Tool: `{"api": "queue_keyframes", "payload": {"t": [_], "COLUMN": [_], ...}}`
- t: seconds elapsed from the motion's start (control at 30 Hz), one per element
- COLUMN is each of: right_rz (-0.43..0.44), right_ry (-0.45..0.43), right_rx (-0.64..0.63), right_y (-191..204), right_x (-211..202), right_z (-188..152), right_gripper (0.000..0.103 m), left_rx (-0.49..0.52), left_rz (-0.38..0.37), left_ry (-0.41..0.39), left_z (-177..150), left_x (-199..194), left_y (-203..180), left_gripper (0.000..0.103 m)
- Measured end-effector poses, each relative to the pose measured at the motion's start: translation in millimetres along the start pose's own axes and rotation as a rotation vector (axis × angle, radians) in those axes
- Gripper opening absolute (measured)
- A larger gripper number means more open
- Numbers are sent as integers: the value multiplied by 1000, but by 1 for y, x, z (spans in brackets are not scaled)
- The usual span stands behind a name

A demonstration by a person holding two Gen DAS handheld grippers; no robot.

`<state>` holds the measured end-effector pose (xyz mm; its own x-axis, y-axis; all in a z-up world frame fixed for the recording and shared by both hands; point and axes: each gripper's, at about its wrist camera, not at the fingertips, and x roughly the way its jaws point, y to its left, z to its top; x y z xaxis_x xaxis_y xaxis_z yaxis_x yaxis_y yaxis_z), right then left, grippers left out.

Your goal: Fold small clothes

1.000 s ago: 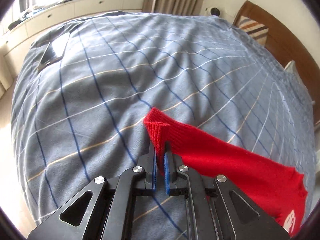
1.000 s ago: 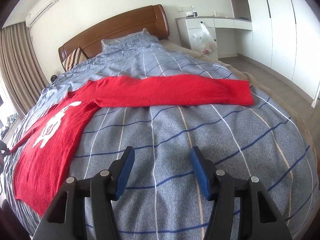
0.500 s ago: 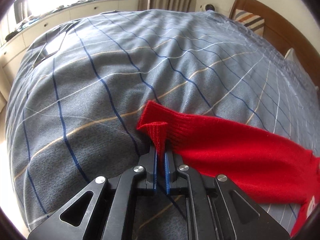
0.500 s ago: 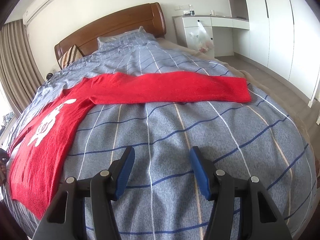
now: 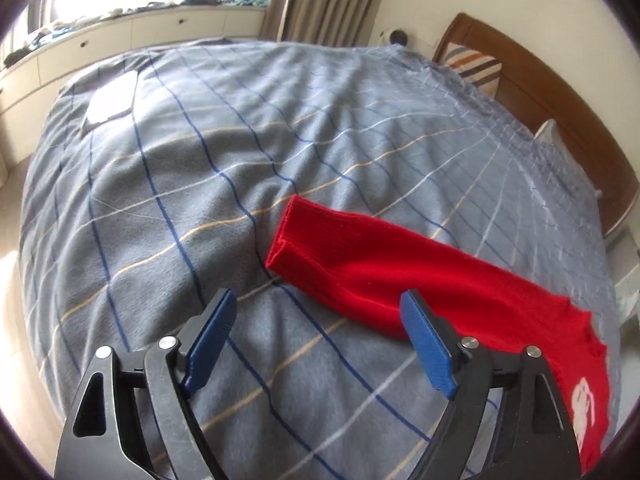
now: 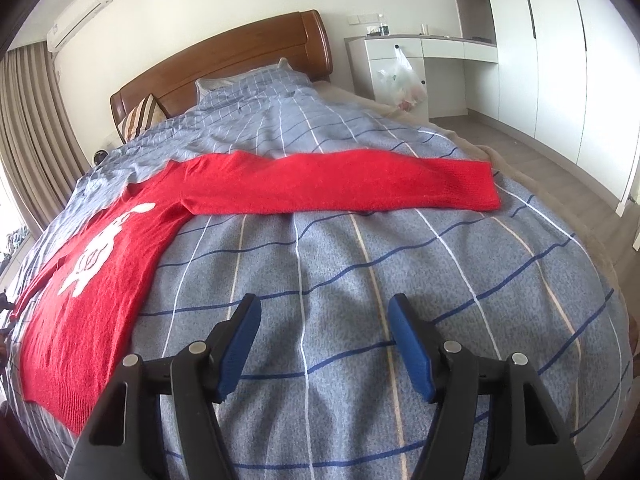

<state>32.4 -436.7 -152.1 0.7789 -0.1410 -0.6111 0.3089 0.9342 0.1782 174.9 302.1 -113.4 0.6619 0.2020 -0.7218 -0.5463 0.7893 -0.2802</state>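
Observation:
A red knitted sweater (image 6: 100,280) with a white figure on its front lies flat on the bed. One sleeve (image 6: 340,184) stretches out to the right in the right wrist view. The other sleeve (image 5: 380,268) lies flat in the left wrist view, its cuff (image 5: 292,236) just ahead of my left gripper (image 5: 320,320). That gripper is open and empty above the blanket. My right gripper (image 6: 324,328) is open and empty, over the blanket in front of the stretched sleeve.
The bed has a grey-blue checked blanket (image 6: 360,280) and a wooden headboard (image 6: 224,60) with pillows. A flat dark device (image 5: 110,100) lies on the bed's far corner. White cabinets (image 6: 540,40) and a hanging plastic bag (image 6: 400,80) stand to the right.
My left gripper has opened and let go of the sleeve cuff, which now lies flat on the blanket. The gripper has drawn back a little. The right gripper has barely moved.

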Motion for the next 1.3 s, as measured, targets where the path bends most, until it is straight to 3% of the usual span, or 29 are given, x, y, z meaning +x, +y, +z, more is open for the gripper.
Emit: {"api": "queue_keyframes", "payload": {"t": [0.13, 0.27, 0.43, 0.53, 0.77, 1.3], "right_rz": [-5, 8, 1, -9, -55, -44], "right_ry": [-67, -65, 9, 33, 57, 67], "right_rx": [-40, -76, -37, -26, -117, -137], "right_y": [7, 15, 8, 5, 19, 22], "right_x": [-12, -8, 16, 25, 35, 36], "right_z": [3, 4, 2, 0, -9, -10], "right_gripper": [71, 73, 73, 75, 88, 96], "left_rx": [173, 321, 421, 510, 517, 516], "left_rz": [-130, -216, -186, -127, -141, -139], "left_ry": [6, 35, 29, 125, 73, 75], "left_z": [-30, -56, -77, -97, -101, -101], "left_x": [-40, -41, -4, 36, 29, 31], "left_y": [-37, -83, -124, -132, -124, -126], "left_gripper": [95, 96, 97, 102, 103, 103]}}
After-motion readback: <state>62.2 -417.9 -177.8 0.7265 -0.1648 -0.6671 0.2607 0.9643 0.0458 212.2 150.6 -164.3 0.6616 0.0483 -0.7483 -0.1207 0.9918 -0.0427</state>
